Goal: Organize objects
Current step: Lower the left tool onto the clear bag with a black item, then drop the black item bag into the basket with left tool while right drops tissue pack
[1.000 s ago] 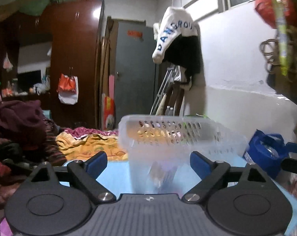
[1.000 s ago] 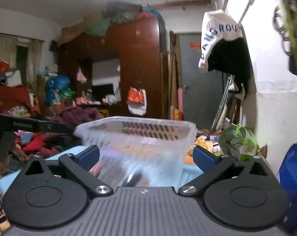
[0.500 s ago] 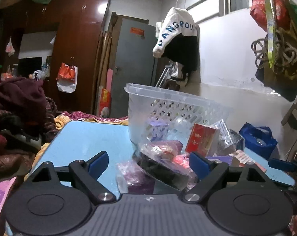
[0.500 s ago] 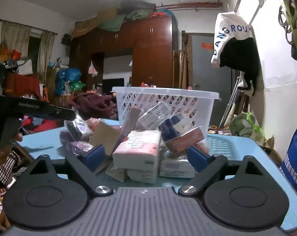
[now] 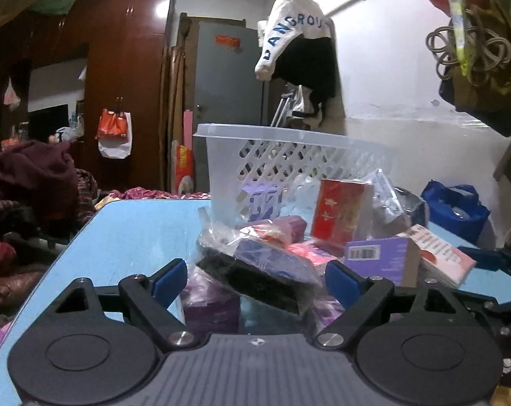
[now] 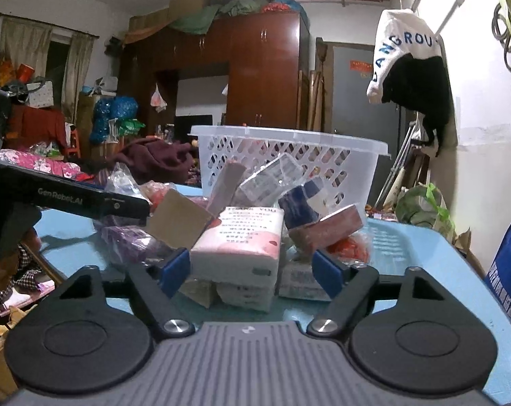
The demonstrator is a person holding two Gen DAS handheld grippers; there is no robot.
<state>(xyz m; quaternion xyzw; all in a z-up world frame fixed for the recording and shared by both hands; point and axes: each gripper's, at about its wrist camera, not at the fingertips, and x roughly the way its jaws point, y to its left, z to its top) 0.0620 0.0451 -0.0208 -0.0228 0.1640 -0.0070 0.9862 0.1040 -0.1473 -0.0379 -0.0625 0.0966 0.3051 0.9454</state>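
A clear plastic basket (image 5: 289,165) stands on the blue table (image 5: 137,233), also in the right wrist view (image 6: 289,162). In front of it lies a pile of packets: a red box (image 5: 340,213), a purple box (image 5: 380,260), a black wrapped pack (image 5: 258,274). My left gripper (image 5: 255,280) is open, close to the black pack. My right gripper (image 6: 253,270) is open, with a white and pink tissue pack (image 6: 238,240) between its fingers; whether they touch it I cannot tell.
The left gripper's body (image 6: 69,196) reaches in from the left of the right wrist view. A blue bag (image 5: 458,209) sits at the table's right. Clothes (image 5: 28,182) are heaped left of the table. A white wall (image 5: 407,84) is on the right.
Both grippers pulled back and down from the basket. The pile of packets, hidden a second ago, now lies in front of both grippers.
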